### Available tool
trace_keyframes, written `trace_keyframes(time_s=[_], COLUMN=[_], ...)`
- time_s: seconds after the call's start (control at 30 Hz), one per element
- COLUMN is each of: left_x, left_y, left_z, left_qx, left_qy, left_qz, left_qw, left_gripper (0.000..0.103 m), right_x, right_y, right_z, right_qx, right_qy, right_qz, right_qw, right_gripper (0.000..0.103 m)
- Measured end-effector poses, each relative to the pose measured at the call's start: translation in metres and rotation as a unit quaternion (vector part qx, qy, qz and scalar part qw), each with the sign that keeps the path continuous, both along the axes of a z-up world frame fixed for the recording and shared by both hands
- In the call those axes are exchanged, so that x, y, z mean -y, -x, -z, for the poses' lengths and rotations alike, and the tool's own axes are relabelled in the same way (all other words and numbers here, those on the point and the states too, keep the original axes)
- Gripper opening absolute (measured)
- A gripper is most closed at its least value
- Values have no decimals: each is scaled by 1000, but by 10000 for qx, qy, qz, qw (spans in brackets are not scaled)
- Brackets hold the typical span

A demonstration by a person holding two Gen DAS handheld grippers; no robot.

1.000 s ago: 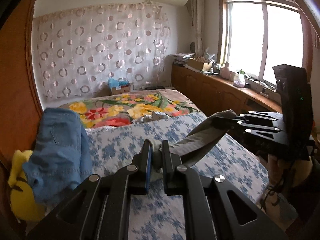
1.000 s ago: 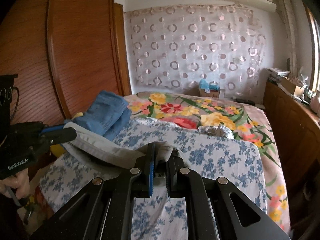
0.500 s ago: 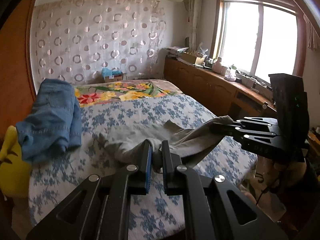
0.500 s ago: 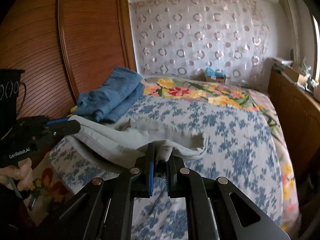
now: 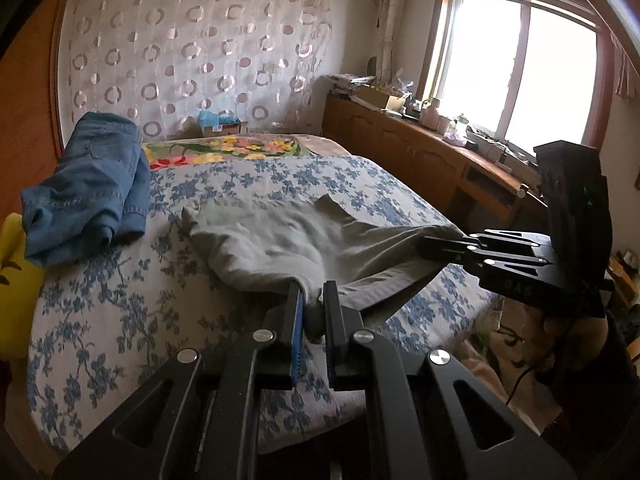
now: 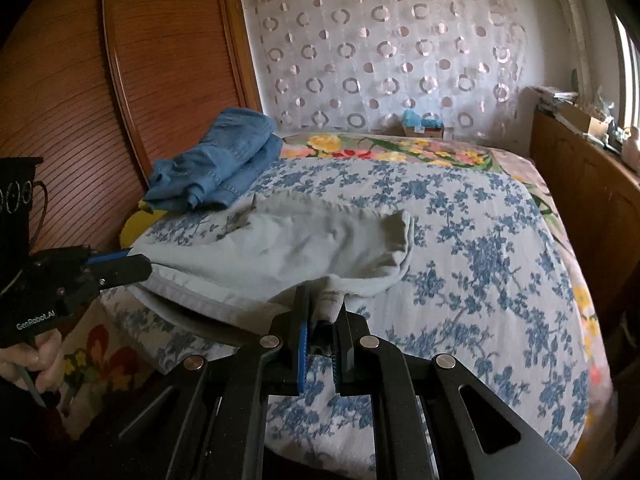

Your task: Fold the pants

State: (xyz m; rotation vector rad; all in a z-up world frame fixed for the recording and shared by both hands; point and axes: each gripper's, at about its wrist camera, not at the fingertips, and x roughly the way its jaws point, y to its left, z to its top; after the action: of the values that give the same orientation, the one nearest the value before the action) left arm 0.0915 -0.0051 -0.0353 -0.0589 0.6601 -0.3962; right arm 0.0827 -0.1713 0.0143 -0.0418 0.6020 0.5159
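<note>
Lower now than a second ago, the grey pants [image 5: 280, 240] have come down from mid-air onto the bed [image 5: 120, 320], their far part spread flat over the blue-flowered bedspread while the near edge is held up just above the mattress edge. Each gripper pinches a corner of that near edge: the left gripper [image 5: 314, 300] has its fingers narrowed hard on a bunched fold of grey cloth, and the right gripper [image 6: 324, 304] is clamped the same way on the other corner. From the left wrist view the right gripper sits at the right, its fingers [image 5: 440, 246] nipping the cloth with the hem stretched between the two.

On the far left of the bed lies a folded pair of blue jeans [image 5: 88, 188], well apart from the grey pants, with something yellow [image 5: 16, 280] beside them at the bed's left edge. Beyond the blue-flowered cover runs a blanket with bright yellow and red blooms [image 5: 232, 150]. A sheer curtain with ring patterns [image 5: 192, 52] covers the far wall, a small box [image 5: 218, 126] at its foot. A wooden bench [image 5: 420, 148] crowded with clutter runs along the right under a bright window [image 5: 516, 76]. A slatted wooden wardrobe [image 6: 80, 100] stands on the left.
</note>
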Motion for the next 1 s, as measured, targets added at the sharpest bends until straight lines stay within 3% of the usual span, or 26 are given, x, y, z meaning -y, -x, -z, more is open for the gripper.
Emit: trace_keyframes(time_s=[0.43, 1.0], left_x=[-2, 8], left_y=[17, 40], left_z=[14, 1], left_qx=[-99, 53], left_qy=[31, 106], left_qz=[-38, 204], left_qw=[9999, 9997], left_gripper=[10, 10], right_x=[2, 12], right_y=[19, 52], right_z=[13, 18], right_qx=[-71, -54], right_qy=[-107, -173], right_qz=[-61, -80], right_qw=[9999, 9998], right_gripper=[9, 9])
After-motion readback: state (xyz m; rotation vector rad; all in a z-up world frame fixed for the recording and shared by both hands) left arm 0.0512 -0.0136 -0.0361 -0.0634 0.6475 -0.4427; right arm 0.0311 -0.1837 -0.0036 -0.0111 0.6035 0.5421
